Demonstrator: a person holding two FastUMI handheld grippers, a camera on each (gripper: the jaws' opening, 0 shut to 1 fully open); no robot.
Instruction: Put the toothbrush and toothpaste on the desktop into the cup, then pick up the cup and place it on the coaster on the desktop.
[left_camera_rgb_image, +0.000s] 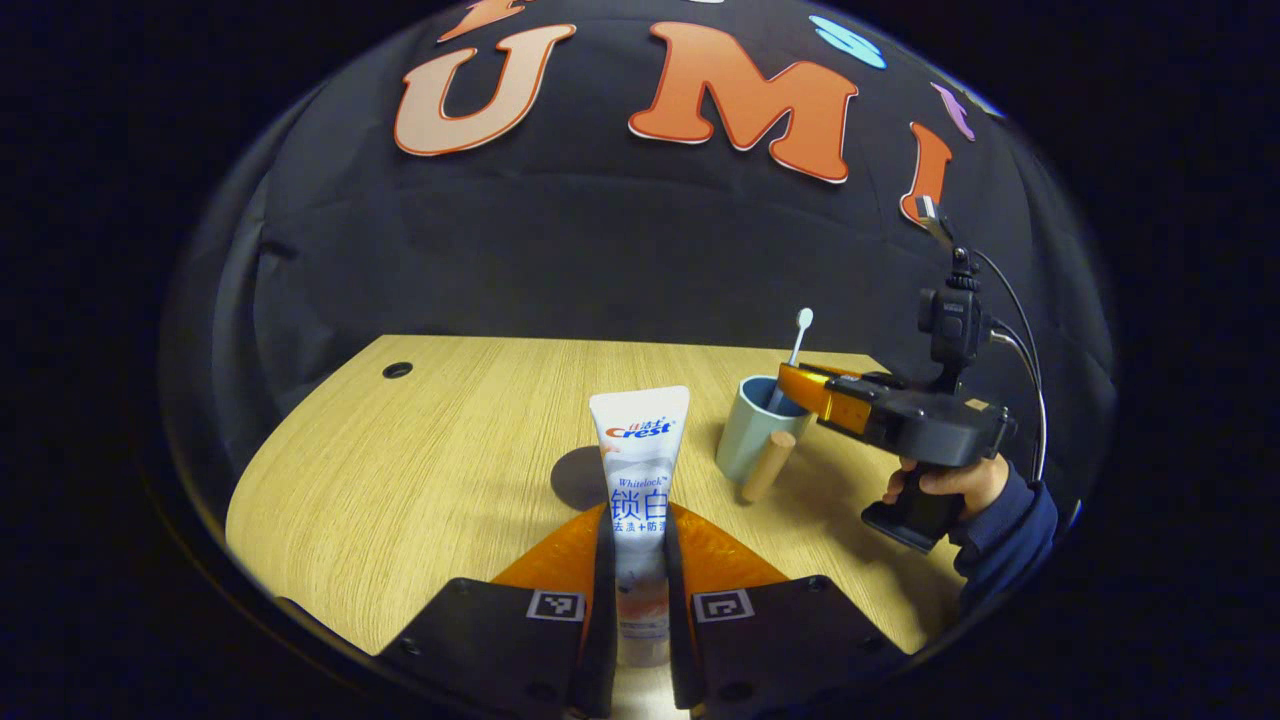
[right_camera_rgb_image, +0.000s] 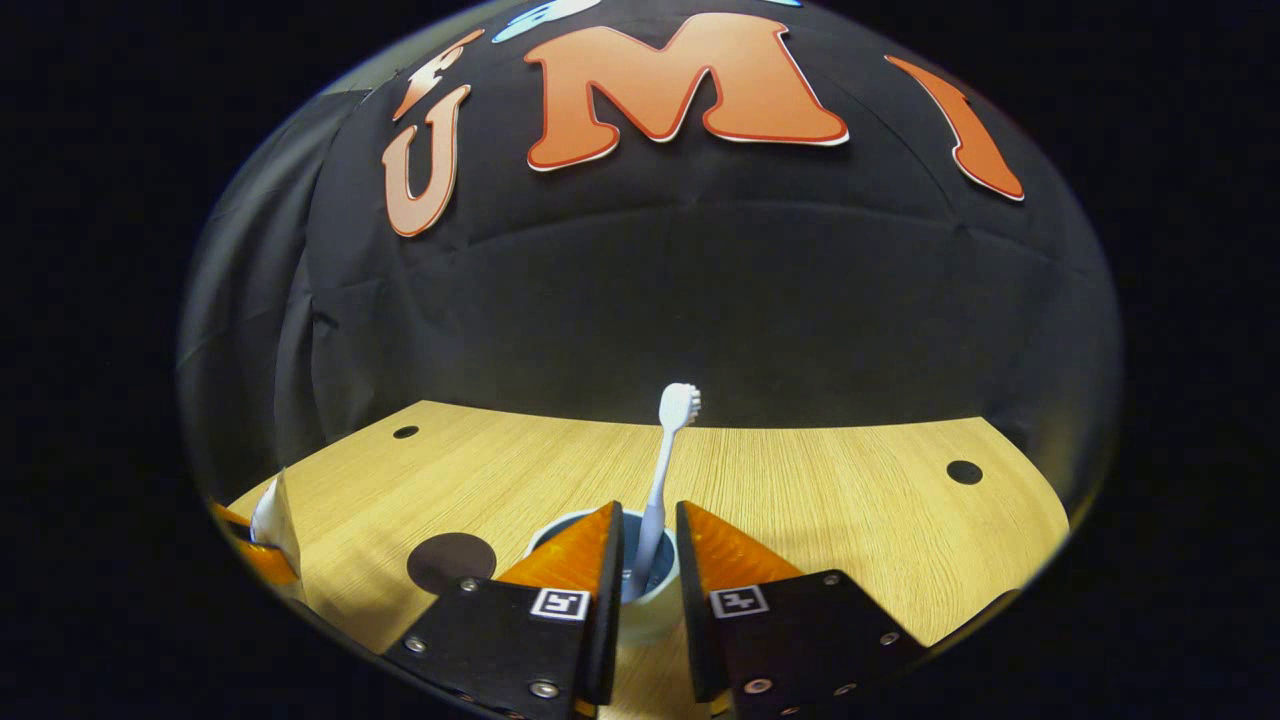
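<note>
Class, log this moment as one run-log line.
left gripper: shut on toothpaste | right gripper: open around toothbrush, standing in cup | coaster: bare

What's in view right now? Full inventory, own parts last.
toothpaste tube: 1, white, upright between the left fingers
toothbrush: 1, white, standing in the cup
cup: 1, pale blue with wooden handle, on the desk
coaster: 1, dark, round, flat on the desk left of the cup
desk: 1, light wood, dark holes
left hand-held gripper: 1, orange and black, shut on the tube
right hand-held gripper: 1, orange and black, over the cup, open
hand: 1, dark sleeve, holding the right one
</note>
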